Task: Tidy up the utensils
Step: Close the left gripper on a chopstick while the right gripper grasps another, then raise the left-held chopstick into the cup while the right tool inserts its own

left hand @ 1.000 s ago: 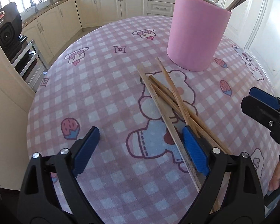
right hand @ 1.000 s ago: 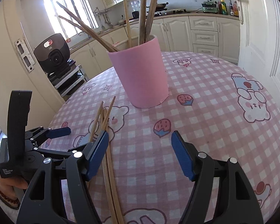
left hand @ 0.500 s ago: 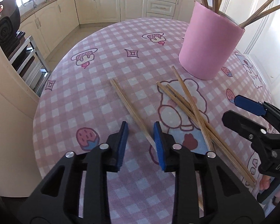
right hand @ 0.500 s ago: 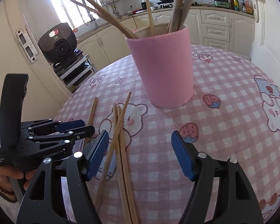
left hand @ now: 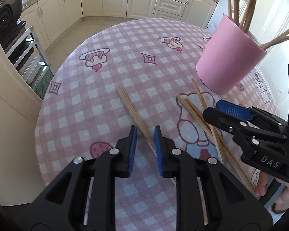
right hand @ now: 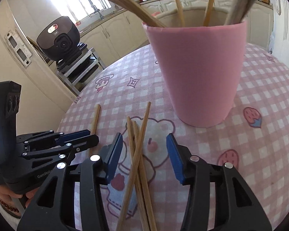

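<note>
Pink-checked tabletop [left hand: 109,88]: left gripper [left hand: 145,150] fingers, narrowly parted, straddle a lone chopstick [left hand: 133,113]; right gripper [right hand: 144,157] spread over three crossed chopsticks [right hand: 137,154] before the pink cup [right hand: 200,73] — closing now risks snagging extras.

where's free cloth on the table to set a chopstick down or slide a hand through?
Free: the checked cloth left of the lone chopstick, out to the table's edge; also right of the pink cup, round the strawberry prints. Crowded: the strip in front of the cup, with the crossed chopsticks, right gripper and left gripper.
</note>
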The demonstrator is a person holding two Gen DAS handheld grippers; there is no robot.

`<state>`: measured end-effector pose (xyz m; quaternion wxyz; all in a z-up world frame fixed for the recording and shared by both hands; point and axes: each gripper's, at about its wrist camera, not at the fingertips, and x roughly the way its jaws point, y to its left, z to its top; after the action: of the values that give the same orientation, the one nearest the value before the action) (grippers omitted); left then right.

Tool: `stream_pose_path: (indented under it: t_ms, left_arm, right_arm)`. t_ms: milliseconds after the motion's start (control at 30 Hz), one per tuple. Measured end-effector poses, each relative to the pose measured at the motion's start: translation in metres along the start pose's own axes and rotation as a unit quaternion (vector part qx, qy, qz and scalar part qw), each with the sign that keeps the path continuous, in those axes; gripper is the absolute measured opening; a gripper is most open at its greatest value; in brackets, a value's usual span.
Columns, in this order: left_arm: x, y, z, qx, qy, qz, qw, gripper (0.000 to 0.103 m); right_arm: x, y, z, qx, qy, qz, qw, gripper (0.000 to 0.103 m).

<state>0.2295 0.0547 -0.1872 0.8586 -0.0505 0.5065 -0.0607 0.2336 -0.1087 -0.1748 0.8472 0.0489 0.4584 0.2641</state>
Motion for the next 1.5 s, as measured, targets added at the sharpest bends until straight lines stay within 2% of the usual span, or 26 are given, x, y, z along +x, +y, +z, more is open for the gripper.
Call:
stream_pose_path:
  t_ms: [100, 200, 267, 433, 667, 833, 1267, 1367, 1500]
  left_arm:
    - [0.001, 0.001, 0.001, -0.004, -0.003, -0.002, 1.0000, 0.019]
    - [0.002, 0.000, 0.001, -0.003, -0.008, -0.002, 1.0000, 0.019]
    - [0.002, 0.000, 0.000, -0.003, -0.013, 0.003, 0.9999, 0.015]
    - [-0.003, 0.000, -0.003, -0.010, -0.031, 0.004, 0.9995, 0.007]
    - [-0.022, -0.010, -0.006, 0.003, -0.061, 0.003, 0.9981, 0.006]
    - [-0.053, -0.022, -0.009, 0.017, -0.097, -0.002, 0.9951, 0.006]
    - [-0.152, -0.054, -0.017, 0.040, -0.202, -0.031, 0.9781, 0.006]
    - [-0.166, -0.058, -0.019, 0.040, -0.217, -0.043, 0.9745, 0.006]
    - [-0.179, -0.060, -0.023, 0.038, -0.231, -0.049, 0.9710, 0.006]
  right_arm:
    - [0.006, 0.003, 0.004, 0.000, 0.003, 0.000, 1.000, 0.030]
    - [0.009, 0.003, 0.006, -0.001, 0.008, -0.002, 1.000, 0.014]
    - [0.011, 0.002, 0.007, 0.001, 0.008, -0.003, 1.000, 0.008]
    - [0.002, -0.002, 0.003, 0.004, -0.006, 0.002, 1.000, 0.008]
    - [-0.024, -0.001, 0.002, 0.000, -0.031, 0.014, 0.999, 0.007]
    - [-0.051, -0.001, 0.002, -0.002, -0.053, 0.021, 0.998, 0.006]
    - [-0.142, 0.030, 0.006, -0.048, -0.147, 0.023, 0.988, 0.005]
    - [-0.161, 0.043, 0.005, -0.069, -0.178, 0.013, 0.982, 0.005]
    - [-0.173, 0.058, -0.002, -0.093, -0.198, 0.005, 0.976, 0.005]
